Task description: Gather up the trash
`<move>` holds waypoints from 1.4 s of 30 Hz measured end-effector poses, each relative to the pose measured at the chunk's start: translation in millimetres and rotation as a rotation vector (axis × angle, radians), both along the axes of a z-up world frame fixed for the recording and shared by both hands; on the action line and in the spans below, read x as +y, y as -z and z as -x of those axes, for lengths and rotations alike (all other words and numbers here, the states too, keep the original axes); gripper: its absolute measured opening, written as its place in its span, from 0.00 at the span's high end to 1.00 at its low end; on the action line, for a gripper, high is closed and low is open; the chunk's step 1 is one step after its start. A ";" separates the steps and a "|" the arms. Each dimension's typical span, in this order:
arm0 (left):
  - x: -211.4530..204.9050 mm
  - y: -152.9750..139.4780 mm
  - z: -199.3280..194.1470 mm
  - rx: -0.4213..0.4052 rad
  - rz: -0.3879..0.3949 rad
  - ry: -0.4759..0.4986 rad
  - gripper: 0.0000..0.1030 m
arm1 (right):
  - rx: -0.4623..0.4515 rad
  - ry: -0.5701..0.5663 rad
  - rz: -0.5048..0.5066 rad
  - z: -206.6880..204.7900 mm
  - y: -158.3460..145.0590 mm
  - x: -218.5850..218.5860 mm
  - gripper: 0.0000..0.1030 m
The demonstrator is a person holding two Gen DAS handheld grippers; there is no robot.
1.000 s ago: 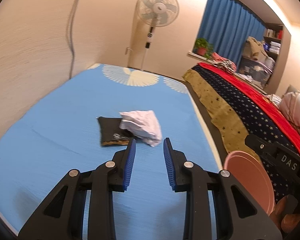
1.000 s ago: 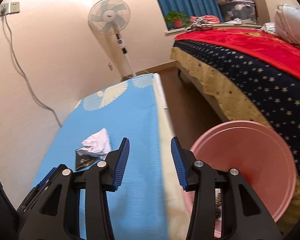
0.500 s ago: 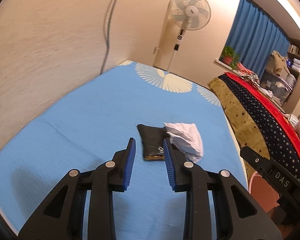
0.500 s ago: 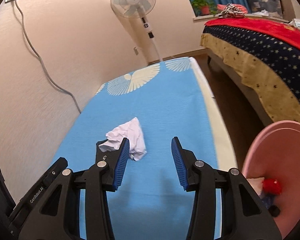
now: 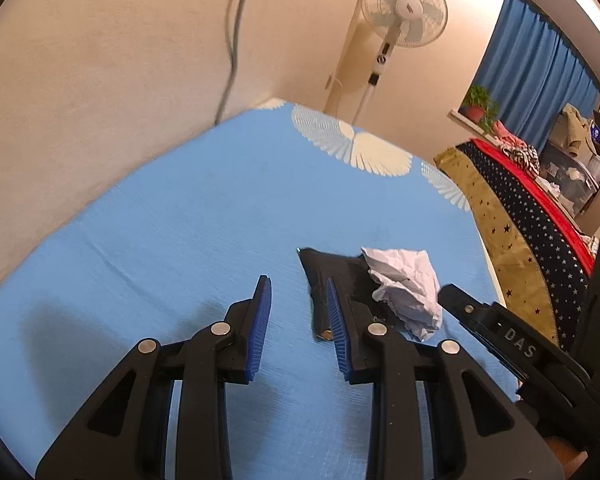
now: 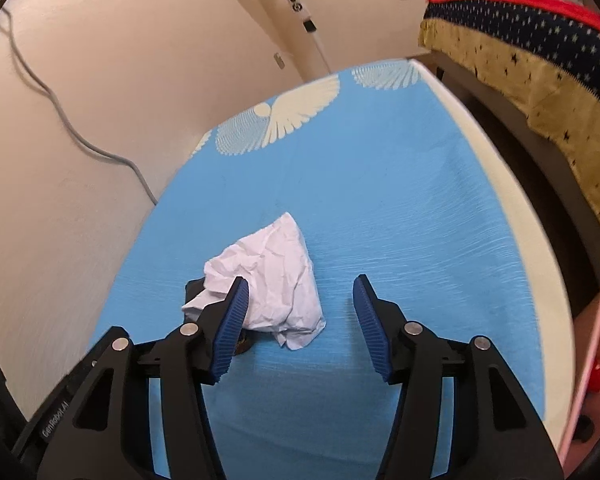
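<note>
A crumpled white paper [image 6: 276, 272] lies on the blue mattress [image 6: 400, 208], partly over a flat black wrapper [image 5: 328, 272]. The paper also shows in the left wrist view [image 5: 406, 284]. My right gripper [image 6: 298, 316] is open and empty, its left finger in front of the paper's left part. My left gripper [image 5: 298, 316] is open and empty, its right finger in front of the wrapper's near edge. The right gripper's body [image 5: 512, 340] shows at the right of the left wrist view.
A pink bin's rim [image 6: 592, 360] shows at the right edge, off the mattress. A standing fan [image 5: 400, 16] is against the far wall. A bed with a red and starred cover [image 5: 532, 216] runs along the right. A cable [image 6: 60, 112] hangs on the left wall.
Both grippers have swung left and come closer to the paper and wrapper. The pink bin has slid almost out of the right wrist view. Both stay open.
</note>
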State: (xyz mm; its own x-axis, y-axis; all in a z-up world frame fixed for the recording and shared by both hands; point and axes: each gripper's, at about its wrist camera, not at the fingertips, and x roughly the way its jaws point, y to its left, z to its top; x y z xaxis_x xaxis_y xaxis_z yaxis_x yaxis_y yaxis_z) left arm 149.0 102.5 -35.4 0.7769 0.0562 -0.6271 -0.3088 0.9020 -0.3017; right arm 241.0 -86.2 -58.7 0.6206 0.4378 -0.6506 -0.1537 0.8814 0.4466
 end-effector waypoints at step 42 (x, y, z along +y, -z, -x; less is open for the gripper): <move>-50.2 29.1 -61.9 0.235 -0.146 0.114 0.38 | -0.104 0.117 0.051 50.8 -41.8 -75.9 0.90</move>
State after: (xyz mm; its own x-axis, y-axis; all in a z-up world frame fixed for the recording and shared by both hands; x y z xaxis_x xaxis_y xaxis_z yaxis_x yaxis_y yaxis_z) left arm 210.9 52.3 -64.5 0.6177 0.0794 -0.7824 -0.2491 0.9634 -0.0989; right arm 190.2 -162.1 -16.9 0.7307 0.3261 -0.5998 -0.0913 0.9173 0.3876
